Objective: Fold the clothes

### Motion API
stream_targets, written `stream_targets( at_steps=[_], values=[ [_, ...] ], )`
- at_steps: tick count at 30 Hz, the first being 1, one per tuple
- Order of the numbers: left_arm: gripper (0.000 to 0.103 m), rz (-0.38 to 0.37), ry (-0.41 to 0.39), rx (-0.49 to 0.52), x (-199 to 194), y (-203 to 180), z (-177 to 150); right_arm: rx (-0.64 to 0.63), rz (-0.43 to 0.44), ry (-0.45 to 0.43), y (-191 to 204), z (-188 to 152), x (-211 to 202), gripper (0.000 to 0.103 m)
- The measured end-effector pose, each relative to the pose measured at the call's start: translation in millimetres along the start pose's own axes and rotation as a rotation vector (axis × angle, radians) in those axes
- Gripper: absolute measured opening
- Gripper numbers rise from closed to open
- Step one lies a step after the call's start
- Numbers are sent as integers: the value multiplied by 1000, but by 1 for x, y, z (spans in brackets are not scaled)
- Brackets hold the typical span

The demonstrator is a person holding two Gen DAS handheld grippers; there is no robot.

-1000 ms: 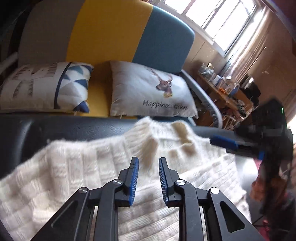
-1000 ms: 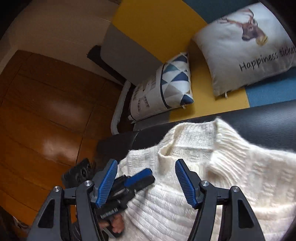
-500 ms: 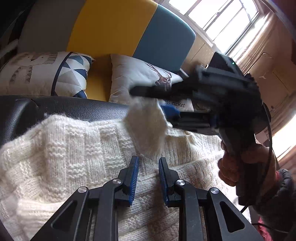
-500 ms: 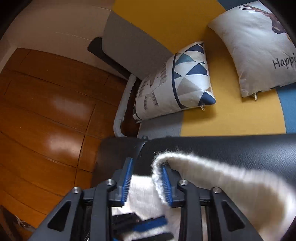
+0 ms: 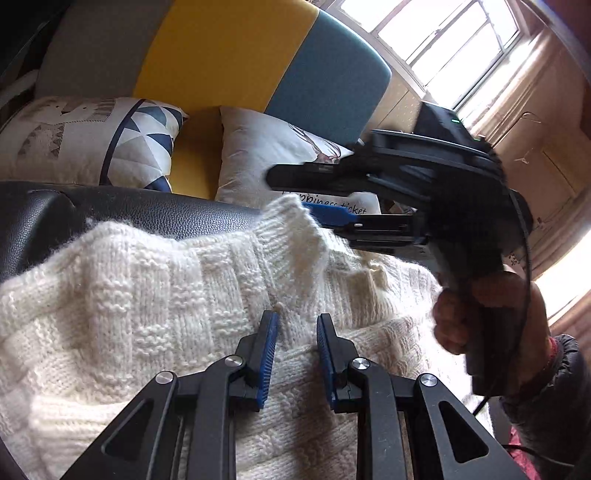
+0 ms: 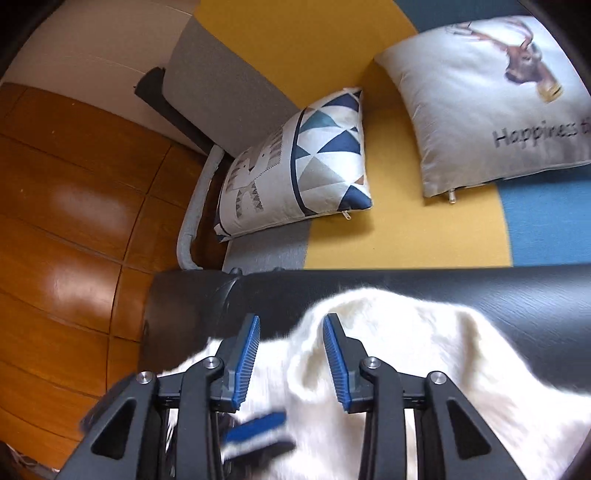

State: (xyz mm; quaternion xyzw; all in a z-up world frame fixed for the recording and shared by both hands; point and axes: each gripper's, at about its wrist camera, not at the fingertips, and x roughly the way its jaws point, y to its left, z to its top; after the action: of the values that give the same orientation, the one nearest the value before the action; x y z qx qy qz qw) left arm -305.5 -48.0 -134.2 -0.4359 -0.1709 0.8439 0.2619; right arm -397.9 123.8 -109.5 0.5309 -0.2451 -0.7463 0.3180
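One line of writing is showing: "Happiness ticket" on the deer cushion [image 6: 487, 99]. Your left wrist view is giving you the window [image 5: 443, 33] and your hand [image 5: 491, 314] on the right gripper [image 5: 291, 206]; the right wrist view is showing glossy wooden floor [image 6: 66, 206]. A chunky white knitted sweater [image 5: 147, 295] is lying on the black leatherette surface [image 5: 147, 214]. Your right gripper is pinching its ribbed edge; your left gripper [image 5: 295, 354] is hovering above it, jaws slightly apart.
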Motion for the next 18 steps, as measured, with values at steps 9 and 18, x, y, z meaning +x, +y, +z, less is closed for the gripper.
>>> stream_targets(
  at_steps=[9, 18],
  values=[
    [24, -6, 32, -23, 0, -6, 20, -97, -69, 82, -7, -49, -45, 36],
    [16, 64, 10, -82, 25, 7, 33, 109, -52, -58, -80, -64, -54, 0]
  ],
)
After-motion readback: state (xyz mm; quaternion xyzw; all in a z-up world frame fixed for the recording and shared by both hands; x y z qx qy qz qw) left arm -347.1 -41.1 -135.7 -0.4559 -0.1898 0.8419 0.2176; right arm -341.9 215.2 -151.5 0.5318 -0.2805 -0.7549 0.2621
